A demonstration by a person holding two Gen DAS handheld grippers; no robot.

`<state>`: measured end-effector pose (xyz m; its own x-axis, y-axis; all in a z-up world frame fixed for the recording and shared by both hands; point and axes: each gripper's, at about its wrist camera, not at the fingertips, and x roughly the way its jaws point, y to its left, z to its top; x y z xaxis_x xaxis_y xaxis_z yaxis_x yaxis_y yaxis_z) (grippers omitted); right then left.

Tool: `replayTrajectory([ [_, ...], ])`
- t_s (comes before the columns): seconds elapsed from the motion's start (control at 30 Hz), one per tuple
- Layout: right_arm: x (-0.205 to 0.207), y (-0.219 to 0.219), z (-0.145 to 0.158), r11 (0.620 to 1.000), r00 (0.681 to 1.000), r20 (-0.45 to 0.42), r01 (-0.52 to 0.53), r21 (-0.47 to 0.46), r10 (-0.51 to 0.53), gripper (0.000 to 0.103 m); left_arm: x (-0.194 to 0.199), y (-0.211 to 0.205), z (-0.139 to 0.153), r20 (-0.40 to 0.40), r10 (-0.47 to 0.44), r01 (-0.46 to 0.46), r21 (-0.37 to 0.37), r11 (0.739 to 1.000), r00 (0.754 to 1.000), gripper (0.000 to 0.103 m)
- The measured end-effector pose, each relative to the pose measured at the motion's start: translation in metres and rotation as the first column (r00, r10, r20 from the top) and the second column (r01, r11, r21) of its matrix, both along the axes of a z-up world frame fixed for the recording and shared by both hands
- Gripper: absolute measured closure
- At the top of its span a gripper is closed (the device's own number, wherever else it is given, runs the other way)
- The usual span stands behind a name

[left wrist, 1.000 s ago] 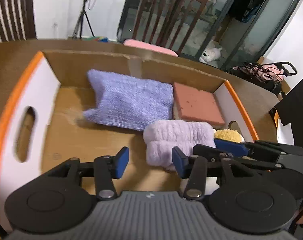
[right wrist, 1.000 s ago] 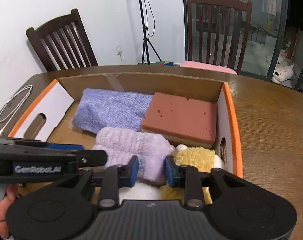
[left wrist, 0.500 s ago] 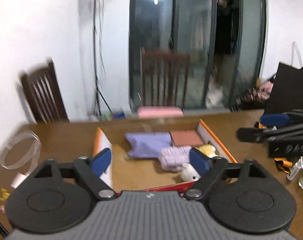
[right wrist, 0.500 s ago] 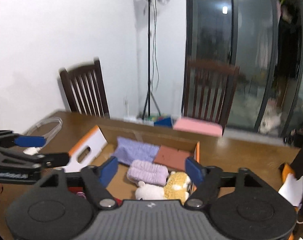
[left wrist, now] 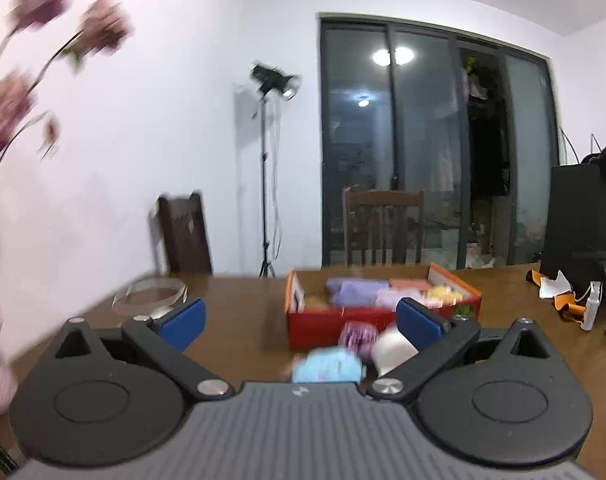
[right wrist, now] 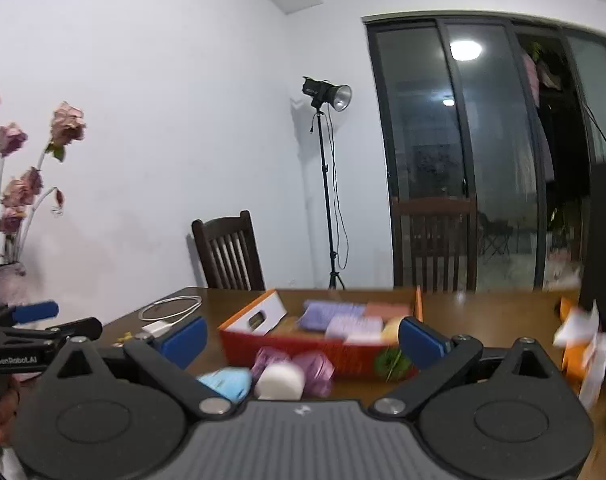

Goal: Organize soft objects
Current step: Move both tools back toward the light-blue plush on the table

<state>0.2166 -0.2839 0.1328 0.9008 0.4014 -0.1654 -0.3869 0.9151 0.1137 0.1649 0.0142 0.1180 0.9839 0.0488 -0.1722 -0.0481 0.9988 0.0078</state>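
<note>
Your left gripper [left wrist: 301, 322] and right gripper [right wrist: 303, 336] are opening, empty; the red box [right wrist: 303, 350] holds blurred lilac, pink and yellow soft pieces.

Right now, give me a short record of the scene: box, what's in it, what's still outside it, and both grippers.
box: red box with orange rim, open, on wooden table
inside: purple cloth, terracotta sponge, lilac fuzzy item; blurred
outside, in front: white roll, light blue item, purple items
left gripper: jaws opening, empty
right gripper: jaws opening, empty
</note>
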Motion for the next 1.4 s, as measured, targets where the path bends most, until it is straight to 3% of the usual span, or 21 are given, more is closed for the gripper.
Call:
replayTrajectory([
  [0.07, -0.023, 0.003, -0.02, 1.0, 1.0, -0.003, 0.015, -0.011, -0.015, 0.001, -0.016, 0.008, -0.016, -0.034, -0.001, 0.0, -0.035, 0.999, 0.999, 0.0],
  [0.17, -0.053, 0.01, -0.044, 0.999, 0.998, -0.033, 0.043, -0.028, -0.044, 0.0, -0.024, 0.011, -0.027, -0.086, 0.002, -0.005, -0.023, 1.0, 0.996, 0.0],
  [0.27, -0.069, 0.017, -0.066, 0.997, 0.994, -0.097, 0.04, -0.059, -0.046, 0.0, -0.026, 0.017, -0.026, -0.079, 0.02, -0.022, -0.03, 0.999, 0.997, 0.0],
  [0.37, -0.068, 0.026, -0.073, 0.996, 0.992, -0.115, 0.041, -0.078, -0.05, 0.0, -0.019, 0.021, -0.024, -0.082, -0.003, -0.003, -0.064, 0.998, 0.997, 0.0],
  [0.5, -0.056, 0.027, -0.075, 0.996, 0.99, -0.125, 0.063, -0.058, -0.07, 0.0, -0.009, 0.014, -0.033, -0.099, -0.018, 0.015, -0.03, 0.999, 0.995, 0.0],
  [0.63, -0.035, 0.032, -0.082, 0.996, 0.982, -0.172, 0.063, -0.068, -0.074, 0.006, 0.012, 0.014, -0.05, -0.163, -0.029, 0.024, -0.034, 0.999, 0.986, 0.0],
  [0.7, -0.022, 0.036, -0.084, 0.997, 0.979, -0.198, 0.039, -0.062, -0.05, 0.015, 0.027, 0.019, -0.057, -0.196, -0.031, 0.018, -0.064, 0.998, 0.98, 0.0],
  [0.87, 0.022, 0.051, -0.082, 1.0, 0.966, -0.259, -0.022, -0.007, 0.02, 0.032, 0.071, 0.04, -0.07, -0.265, -0.055, -0.002, -0.21, 0.978, 0.963, 0.0],
  [0.93, 0.043, 0.063, -0.08, 0.998, 0.96, -0.273, -0.063, 0.027, 0.068, 0.034, 0.09, 0.047, -0.072, -0.269, -0.08, 0.008, -0.26, 0.966, 0.96, 0.005],
  [1.0, 0.069, 0.079, -0.079, 0.992, 0.95, -0.286, -0.111, 0.063, 0.125, 0.041, 0.11, 0.056, -0.073, -0.276, -0.103, 0.02, -0.285, 0.958, 0.956, 0.019],
  [1.1, 0.118, 0.102, -0.078, 0.98, 0.918, -0.348, -0.151, 0.132, 0.189, 0.053, 0.138, 0.071, -0.074, -0.31, -0.166, 0.058, -0.331, 0.942, 0.936, 0.031],
  [1.2, 0.159, 0.127, -0.083, 0.98, 0.893, -0.408, -0.143, 0.142, 0.189, 0.056, 0.162, 0.086, -0.081, -0.324, -0.237, 0.087, -0.416, 0.905, 0.916, 0.035],
  [1.27, 0.177, 0.142, -0.089, 0.988, 0.888, -0.436, -0.11, 0.104, 0.145, 0.056, 0.175, 0.09, -0.087, -0.342, -0.262, 0.089, -0.447, 0.89, 0.902, 0.037],
  [1.4, 0.204, 0.159, -0.102, 0.988, 0.859, -0.493, -0.088, 0.124, 0.138, 0.056, 0.19, 0.091, -0.099, -0.374, -0.303, 0.091, -0.49, 0.867, 0.877, 0.044],
])
